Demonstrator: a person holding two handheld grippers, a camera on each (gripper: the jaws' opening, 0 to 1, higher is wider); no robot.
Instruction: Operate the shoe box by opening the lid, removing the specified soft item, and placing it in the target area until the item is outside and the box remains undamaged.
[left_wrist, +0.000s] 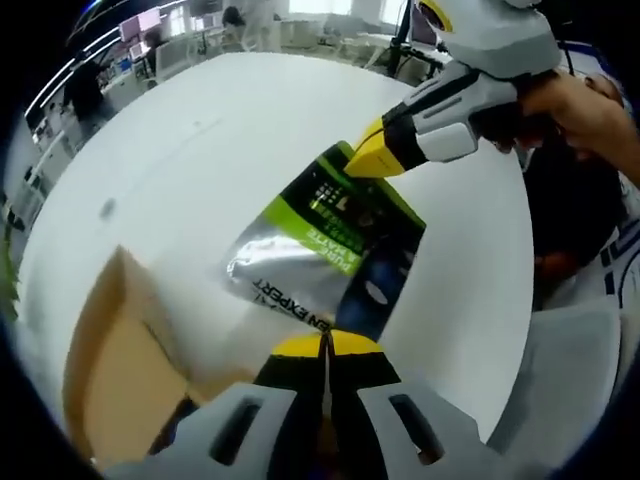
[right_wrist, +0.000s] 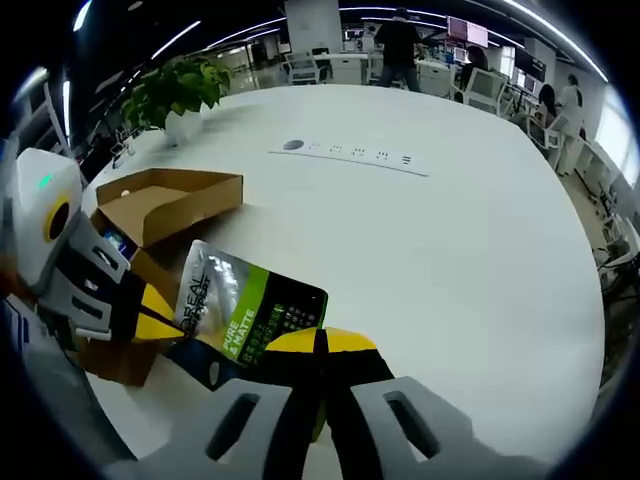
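A soft silver, green and dark pouch (left_wrist: 325, 235) hangs above the white table (left_wrist: 200, 150), stretched between both grippers. My left gripper (left_wrist: 325, 344) is shut on its dark lower edge. In the left gripper view the right gripper's yellow fingertips (left_wrist: 375, 158) pinch the pouch's green far corner, a hand behind them. In the right gripper view my right gripper (right_wrist: 322, 340) is shut on the pouch (right_wrist: 245, 305), and the left gripper's yellow fingertips (right_wrist: 150, 312) hold its opposite end. The open cardboard shoe box (right_wrist: 160, 205) lies just beyond, also at lower left in the left gripper view (left_wrist: 120, 350).
A potted plant (right_wrist: 178, 95) stands at the table's far left corner. A strip of sockets (right_wrist: 350, 155) is set in the tabletop (right_wrist: 450, 250). Office desks and people fill the background. A person's torso (left_wrist: 590, 250) is at the right.
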